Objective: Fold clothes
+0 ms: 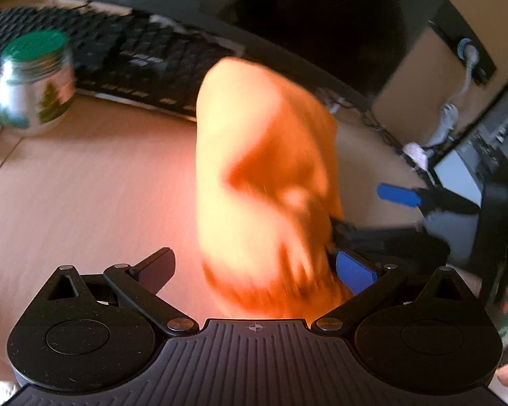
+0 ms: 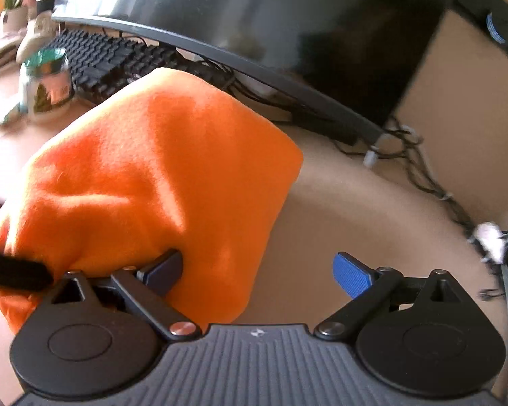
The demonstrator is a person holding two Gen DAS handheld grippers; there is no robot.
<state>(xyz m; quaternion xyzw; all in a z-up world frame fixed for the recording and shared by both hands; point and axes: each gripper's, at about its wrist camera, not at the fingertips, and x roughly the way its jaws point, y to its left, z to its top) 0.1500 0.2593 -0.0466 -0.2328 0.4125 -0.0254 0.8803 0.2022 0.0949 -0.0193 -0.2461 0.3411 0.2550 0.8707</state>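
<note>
An orange fleece cloth (image 2: 152,176) lies bunched on the tan desk (image 2: 355,209). In the left wrist view the cloth (image 1: 264,186) is blurred and stands up between the wide-apart fingers of my left gripper (image 1: 254,267), which is open. My right gripper (image 2: 257,270) is open too; the cloth drapes over its left finger (image 2: 162,267), and its blue-padded right finger (image 2: 352,274) is bare over the desk. The right gripper also shows in the left wrist view (image 1: 399,196), beside the cloth on the right.
A black keyboard (image 1: 135,57) and a dark curved monitor (image 2: 254,17) stand behind the cloth. A glass jar with a green lid (image 1: 37,81) stands at the left. Cables (image 2: 406,155) trail at the back right. A second screen (image 1: 474,155) is at the far right.
</note>
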